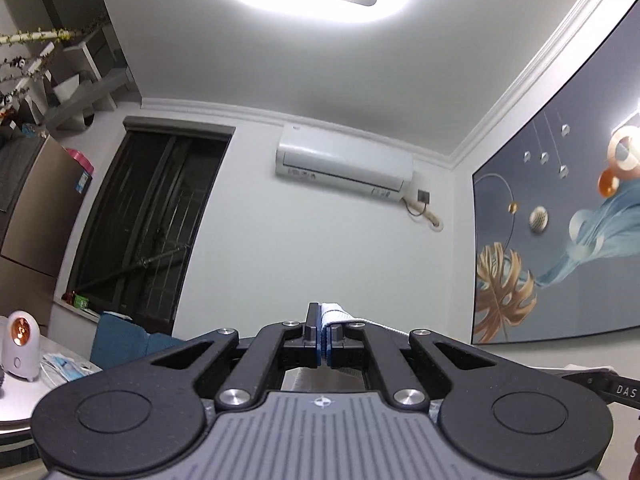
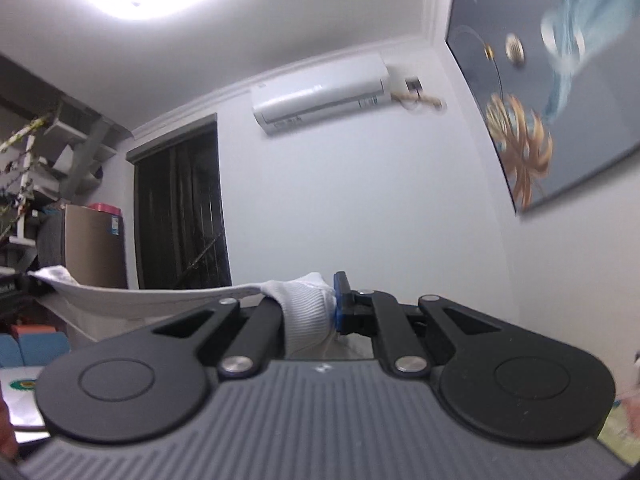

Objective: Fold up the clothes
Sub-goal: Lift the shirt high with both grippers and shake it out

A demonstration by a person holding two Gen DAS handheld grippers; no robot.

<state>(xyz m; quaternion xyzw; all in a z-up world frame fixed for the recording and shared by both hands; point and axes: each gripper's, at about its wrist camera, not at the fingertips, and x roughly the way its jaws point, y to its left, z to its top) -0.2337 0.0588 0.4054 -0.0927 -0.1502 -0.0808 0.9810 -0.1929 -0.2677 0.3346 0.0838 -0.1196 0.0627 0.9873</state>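
White garment (image 2: 168, 298): stretched taut between both grippers.
Left gripper (image 1: 324, 330): clamped on ribbed edge.
Right gripper (image 2: 330, 310): clamped on ribbed edge.
Aim: tilted toward ceiling.

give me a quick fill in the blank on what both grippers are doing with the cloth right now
1. The left gripper is ____ on the white garment.
2. The right gripper pinches a ____ cuff of the same garment.
3. Both cameras tilt up toward the wall-mounted ____ above the dark window.

Missing words: shut; ribbed; air conditioner
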